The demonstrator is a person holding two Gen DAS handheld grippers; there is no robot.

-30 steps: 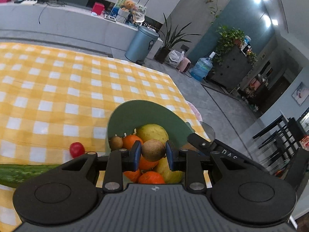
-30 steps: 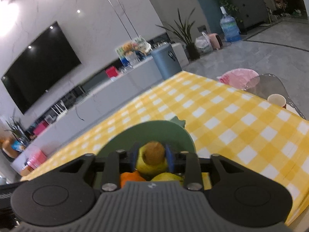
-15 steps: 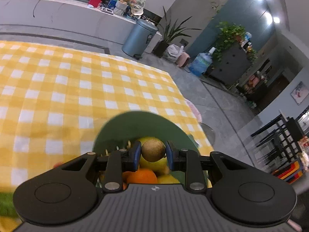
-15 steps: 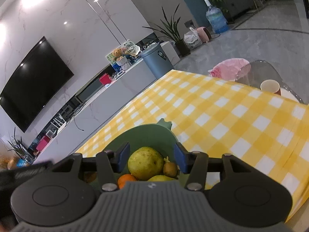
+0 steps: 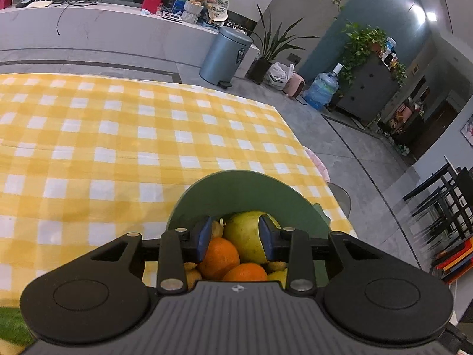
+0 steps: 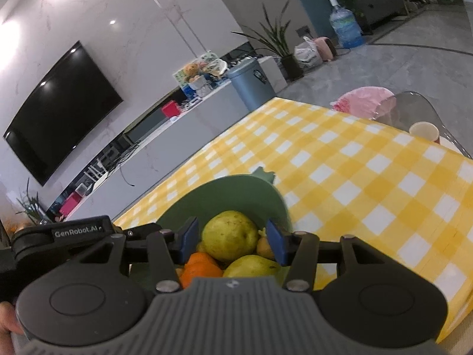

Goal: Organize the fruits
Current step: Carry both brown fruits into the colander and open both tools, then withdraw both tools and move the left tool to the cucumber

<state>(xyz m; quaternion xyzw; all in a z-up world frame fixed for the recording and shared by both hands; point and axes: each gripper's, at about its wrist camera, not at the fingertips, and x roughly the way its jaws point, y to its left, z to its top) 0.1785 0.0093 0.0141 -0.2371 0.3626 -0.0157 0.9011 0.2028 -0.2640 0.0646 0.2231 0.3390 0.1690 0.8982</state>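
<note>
A green bowl [image 5: 248, 189] of fruit, with oranges [image 5: 220, 256] and a yellow-green pear [image 6: 229, 235], sits just beyond both tools. The left tool [image 5: 235, 238] hangs over it, its jaws opening with nothing gripped. The right tool [image 6: 230, 241] hangs over it too, parted and empty. Yellow-checked cloth covers the counter [image 5: 118, 136].

Left hand-held gripper [image 5: 235, 238] pitched down, jaws opening, blue pads [image 5: 204, 236] apart, nothing pinched between them. My right hand-held gripper [image 6: 232, 241] also tilted down, jaws parted, pads clear of contact. Bit of a finger [image 6: 7, 319] shows at the right view's lower left edge.
</note>
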